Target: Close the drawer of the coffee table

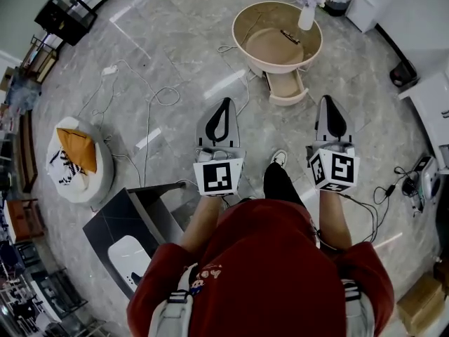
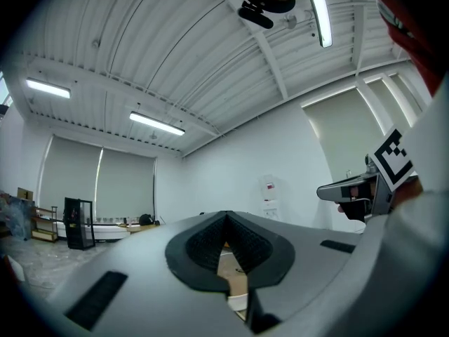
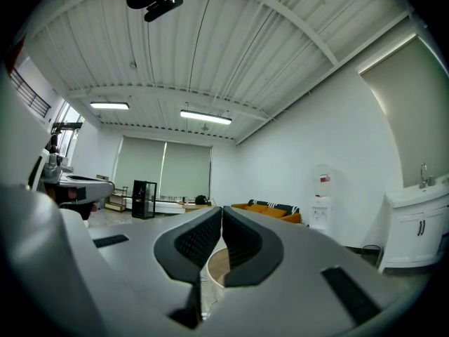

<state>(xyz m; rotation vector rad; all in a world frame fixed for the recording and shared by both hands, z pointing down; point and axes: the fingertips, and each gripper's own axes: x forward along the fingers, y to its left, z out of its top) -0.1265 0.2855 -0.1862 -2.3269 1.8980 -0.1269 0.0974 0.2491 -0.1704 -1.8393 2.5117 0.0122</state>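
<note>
The round beige coffee table [image 1: 242, 44] stands on the grey floor ahead, and its drawer [image 1: 285, 88] is pulled out toward me. On the table are a white vase with flowers [image 1: 307, 12] and a small dark object [image 1: 290, 36]. My left gripper [image 1: 225, 102] points at the floor left of the drawer, jaws shut and empty. My right gripper [image 1: 330, 100] points right of the drawer, also shut and empty. Both are well short of the table. In the left gripper view the closed jaws [image 2: 226, 217] hide most of the table [image 2: 231, 274]. The right gripper view shows the same [image 3: 221, 210].
Cables [image 1: 158, 93] trail over the floor left of the table. A white beanbag with an orange cushion [image 1: 77, 161] lies at the left, a dark low stand [image 1: 133, 220] near my left side. White cabinets [image 1: 372, 2] stand at the upper right. My shoe [image 1: 278, 159] is between the grippers.
</note>
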